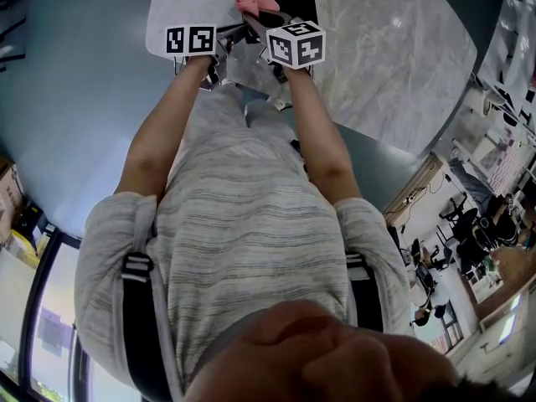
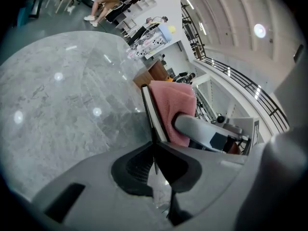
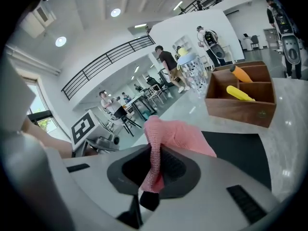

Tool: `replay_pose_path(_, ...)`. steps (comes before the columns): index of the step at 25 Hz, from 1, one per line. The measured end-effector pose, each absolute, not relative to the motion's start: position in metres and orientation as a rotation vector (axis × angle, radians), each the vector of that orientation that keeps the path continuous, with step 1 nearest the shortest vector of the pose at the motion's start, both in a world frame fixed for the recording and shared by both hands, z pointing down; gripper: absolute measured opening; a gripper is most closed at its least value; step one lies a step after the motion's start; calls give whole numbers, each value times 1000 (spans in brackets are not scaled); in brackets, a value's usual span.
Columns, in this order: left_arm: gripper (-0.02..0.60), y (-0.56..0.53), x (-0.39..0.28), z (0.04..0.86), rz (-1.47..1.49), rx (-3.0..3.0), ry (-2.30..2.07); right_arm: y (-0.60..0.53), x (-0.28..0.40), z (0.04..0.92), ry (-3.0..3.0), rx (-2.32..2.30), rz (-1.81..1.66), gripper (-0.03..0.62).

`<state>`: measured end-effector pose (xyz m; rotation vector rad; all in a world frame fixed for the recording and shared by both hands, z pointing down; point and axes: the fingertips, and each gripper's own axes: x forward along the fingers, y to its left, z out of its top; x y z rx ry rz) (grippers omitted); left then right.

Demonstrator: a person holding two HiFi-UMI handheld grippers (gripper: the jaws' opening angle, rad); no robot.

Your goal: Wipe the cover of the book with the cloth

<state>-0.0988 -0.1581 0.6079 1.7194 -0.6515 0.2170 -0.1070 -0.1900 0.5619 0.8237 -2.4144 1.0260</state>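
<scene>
Head view: the black book [image 1: 297, 0] lies at 12 o'clock on the grey worktop [image 1: 394, 48]. The pink cloth [image 1: 254, 0] sits on its 9 o'clock side. The left gripper [image 2: 154, 153] has its fingers pinched shut on the book's edge. The right gripper [image 3: 155, 165] has its fingers squeezed on the cloth. I think the wiping is only partly done, and much of the cover is left to rub. A wooden box [image 3: 240, 105] stands at 2 o'clock past the book. Nothing blocks the way.

Bright even light, strong fisheye distortion, dark vignetted corners
</scene>
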Motion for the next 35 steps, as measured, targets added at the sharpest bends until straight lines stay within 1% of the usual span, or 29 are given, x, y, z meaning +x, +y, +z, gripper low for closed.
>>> replay_pose_path(3, 29, -156, -98, 607, 220, 1714, -651, -201, -111, 563, -2420, 818, 983, 35)
replay_pose_path(7, 29, -158, -98, 604, 224, 1717, -648, -225, -95, 575, -2374, 894, 958, 35)
replay_pose_path(16, 29, -156, -97, 612, 227, 1710, -647, -267, -2, 628, -2152, 1187, 962, 35)
replay_pose_path(23, 29, -157, -98, 606, 228, 1717, -647, -248, 53, 640, -2017, 1297, 1005, 35)
replay_pose_path(29, 30, -158, -98, 608, 228, 1721, -655, -200, 61, 644, -1999, 1322, 1082, 35)
replay_pose_path(35, 29, -158, -99, 604, 224, 1720, -668, -169, 19, 621, -2102, 1219, 1069, 35)
